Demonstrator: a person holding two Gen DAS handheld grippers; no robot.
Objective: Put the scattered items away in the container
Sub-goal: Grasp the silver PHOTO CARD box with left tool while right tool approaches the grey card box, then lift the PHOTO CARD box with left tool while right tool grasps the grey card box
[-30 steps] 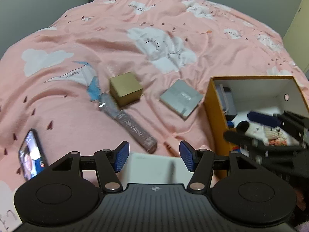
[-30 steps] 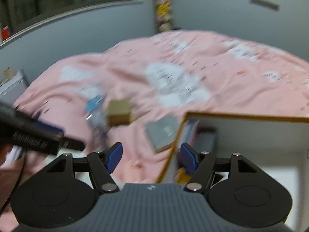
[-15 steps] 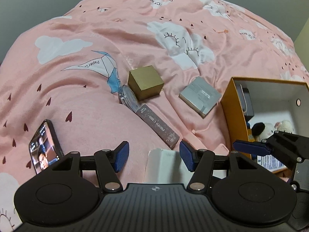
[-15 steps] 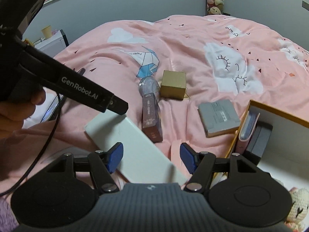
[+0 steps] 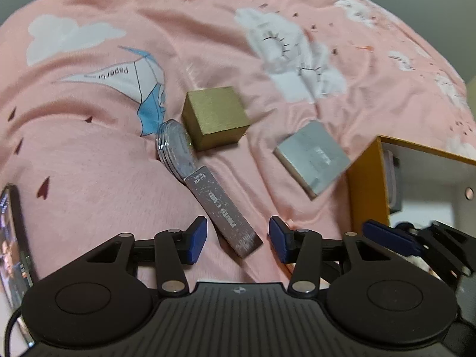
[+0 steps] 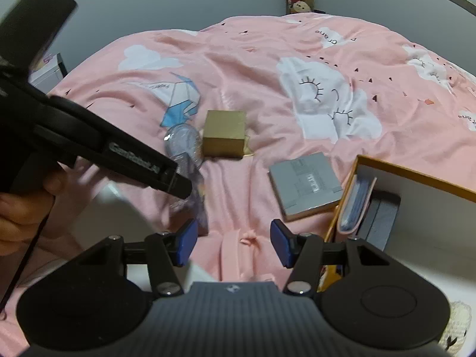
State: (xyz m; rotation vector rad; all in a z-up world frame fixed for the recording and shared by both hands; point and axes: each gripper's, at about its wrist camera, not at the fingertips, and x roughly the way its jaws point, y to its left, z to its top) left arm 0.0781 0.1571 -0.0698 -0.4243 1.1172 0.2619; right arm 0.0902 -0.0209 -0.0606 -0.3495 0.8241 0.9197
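Note:
My left gripper (image 5: pixel 238 239) points down at the pink bed, jaws closing. The near end of a long glittery box (image 5: pixel 223 208) lies between its pads, untouched. Past it lie a round clear case (image 5: pixel 175 151), a gold box (image 5: pixel 214 117) and a flat grey box (image 5: pixel 312 156). The orange container (image 5: pixel 366 184) stands at the right. My right gripper (image 6: pixel 233 245) hovers over bare bedding beside the container (image 6: pixel 416 178), jaws closing on nothing. It sees the grey box (image 6: pixel 306 184), the gold box (image 6: pixel 224 134) and the glittery box (image 6: pixel 196 205).
A phone (image 5: pixel 12 238) with a lit screen lies at the far left. A white flat box (image 6: pixel 116 208) sits under a hand (image 6: pixel 23 205) holding the left gripper. The container holds a pink pouch (image 6: pixel 355 205), a dark box (image 6: pixel 377 217) and a crochet toy (image 6: pixel 458 321).
Both grippers came forward and down toward the items, and their jaws narrowed. The white box slid out of the left wrist view, and the glittery box's end now lies between the left pads.

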